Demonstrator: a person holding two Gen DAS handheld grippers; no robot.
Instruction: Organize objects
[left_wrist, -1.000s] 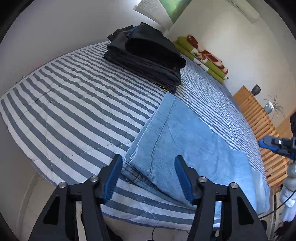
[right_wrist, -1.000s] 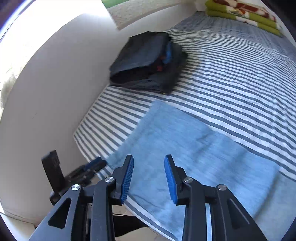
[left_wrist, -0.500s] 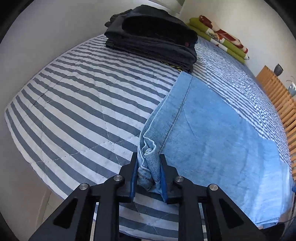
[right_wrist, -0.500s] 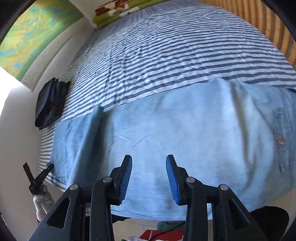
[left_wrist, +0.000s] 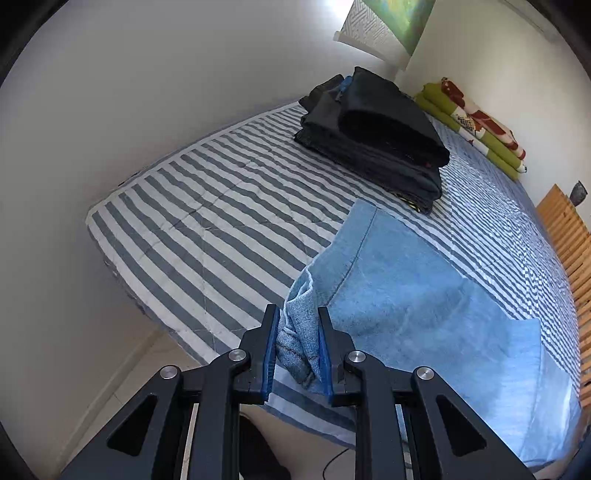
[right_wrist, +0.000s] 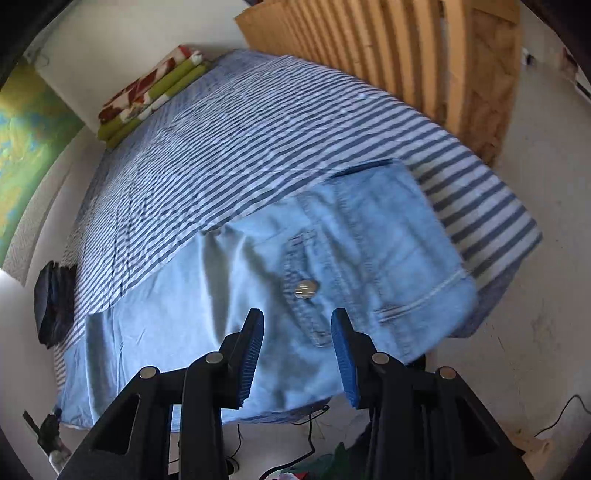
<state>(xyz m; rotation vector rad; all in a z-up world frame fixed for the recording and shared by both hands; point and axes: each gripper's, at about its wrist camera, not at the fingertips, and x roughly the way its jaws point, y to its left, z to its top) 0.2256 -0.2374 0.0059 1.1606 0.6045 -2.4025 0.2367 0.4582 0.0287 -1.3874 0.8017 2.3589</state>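
The left gripper (left_wrist: 295, 347) has its jaws clamped on a bunched hem of the light blue jeans (left_wrist: 424, 295) on the striped bed (left_wrist: 221, 206); the right gripper (right_wrist: 297, 354) hovers with jaws apart above the waistband, gripping nothing

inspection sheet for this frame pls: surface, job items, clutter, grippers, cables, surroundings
Surface: bed with striped cover, smooth.
Job's things: light blue jeans spread flat along the near edge, waist button showing; folded dark clothes stack near the wall side.
Clutter: folded green and red blanket at the far end; bits on the floor, too blurred to name.
Grippers: left gripper shut on the jeans' hem corner, lifted a little; right gripper open above the waist end, holding nothing.
Cables: black cable on the floor below the bed edge.
Surroundings: white walls, wooden slatted frame, wall hanging.
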